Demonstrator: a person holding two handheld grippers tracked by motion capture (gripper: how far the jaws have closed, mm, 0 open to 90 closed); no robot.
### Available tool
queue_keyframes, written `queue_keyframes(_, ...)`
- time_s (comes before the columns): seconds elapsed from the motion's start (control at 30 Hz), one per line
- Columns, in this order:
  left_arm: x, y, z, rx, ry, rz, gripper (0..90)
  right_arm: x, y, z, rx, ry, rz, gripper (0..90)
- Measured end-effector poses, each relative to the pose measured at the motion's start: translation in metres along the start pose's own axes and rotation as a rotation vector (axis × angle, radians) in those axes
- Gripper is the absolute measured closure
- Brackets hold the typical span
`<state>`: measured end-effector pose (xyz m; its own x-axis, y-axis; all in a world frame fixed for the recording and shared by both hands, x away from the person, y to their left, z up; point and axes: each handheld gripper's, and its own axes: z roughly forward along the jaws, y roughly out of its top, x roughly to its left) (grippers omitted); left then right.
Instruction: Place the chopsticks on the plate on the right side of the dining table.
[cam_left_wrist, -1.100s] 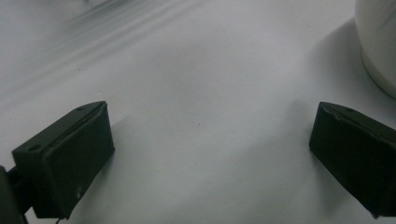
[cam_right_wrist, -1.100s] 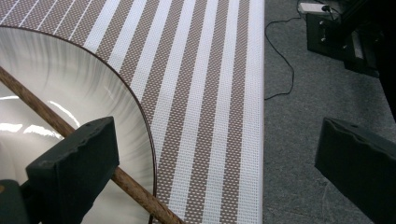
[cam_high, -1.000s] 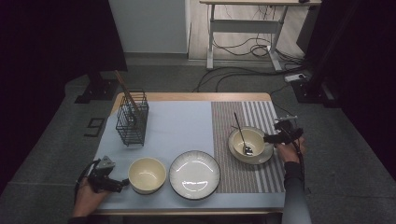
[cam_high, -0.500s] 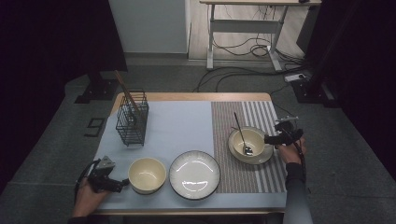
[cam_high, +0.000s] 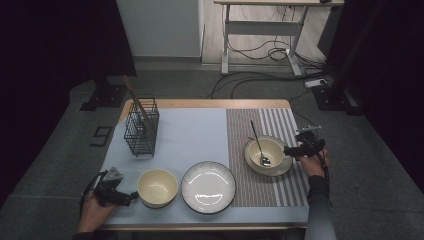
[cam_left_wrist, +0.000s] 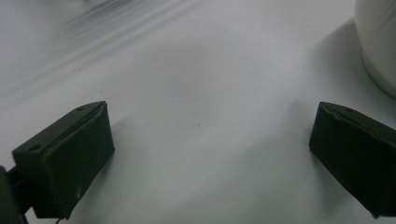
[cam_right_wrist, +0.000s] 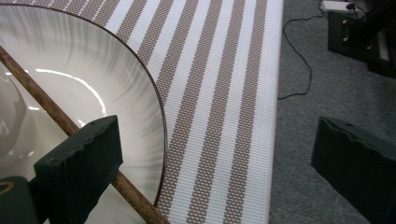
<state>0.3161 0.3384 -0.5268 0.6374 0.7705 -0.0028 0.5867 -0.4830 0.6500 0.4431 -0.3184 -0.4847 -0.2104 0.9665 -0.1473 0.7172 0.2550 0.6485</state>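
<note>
Left tongs (cam_high: 131, 198), held in the person's left hand (cam_high: 95, 210) at the near left corner of the bench (cam_high: 210, 103), lie just left of the cream round ceramic bowl (cam_high: 157, 187). In the left gripper view their jaws stand spread wide over the pale blue mat (cam_left_wrist: 196, 93), with nothing between them; the cream bowl's wall (cam_left_wrist: 379, 42) shows at the far right, apart from the right-hand jaw.

Right tongs (cam_high: 289, 149), held in the person's right hand (cam_high: 312, 162) at the right edge of the bench, point left at the rim of the shallow cream ceramic dish with a dark rim (cam_high: 280, 167). In the right gripper view their jaws are also spread wide, gripping nothing. One jaw sits over the dish (cam_right_wrist: 93, 84) and over the brown wooden handle (cam_right_wrist: 42, 105) of the spoon lying in the dish; whether it touches the handle cannot be told. The other jaw hangs past the edge of the brown-and-white striped woven placemat (cam_right_wrist: 219, 93), above the grey floor (cam_right_wrist: 308, 60).

In the high view the spoon (cam_high: 259, 145) rests in the dish, bowl end near, handle leaning far. A white round plate with a dark rim (cam_high: 208, 187) lies between the cream bowl and the dish. A black wire basket (cam_high: 141, 127) holding wooden sticks stands at the far left of the mat.
</note>
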Motion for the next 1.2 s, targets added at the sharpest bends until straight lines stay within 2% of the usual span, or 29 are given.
queue_keyframes(0.1,0.000,0.000,0.000,0.000,0.000,0.000,0.0,0.000,-0.001,-0.005,-0.006,-0.008,-0.005,1.7)
queue_keyframes(0.3,0.000,0.000,0.000,0.000,0.000,0.000,0.0,0.000,-0.006,-0.025,-0.036,-0.020,0.042,2.7)
queue_keyframes(0.47,0.000,0.000,0.000,0.001,0.000,0.000,0.0,-0.001,-0.023,-0.040,-0.040,-0.018,0.074,4.1)
queue_keyframes(0.73,0.000,0.000,0.000,0.000,0.000,0.000,0.0,-0.013,-0.052,-0.053,-0.031,-0.039,0.147,8.8)
queue_keyframes(0.87,0.000,0.000,0.000,0.000,0.000,0.000,0.0,-0.016,-0.062,-0.054,-0.019,-0.049,0.141,10.4)
queue_keyframes(0.97,0.000,0.000,0.000,0.000,0.000,0.000,0.0,-0.017,-0.064,-0.054,-0.010,-0.076,0.134,15.6)
queue_keyframes(1.03,0.000,0.000,0.000,0.000,0.000,0.000,0.0,-0.017,-0.064,-0.055,-0.005,-0.076,0.127,23.1)
queue_keyframes(1.2,0.000,0.000,0.000,0.001,0.000,0.000,0.0,-0.016,-0.064,-0.053,0.015,-0.093,0.108,32.3)
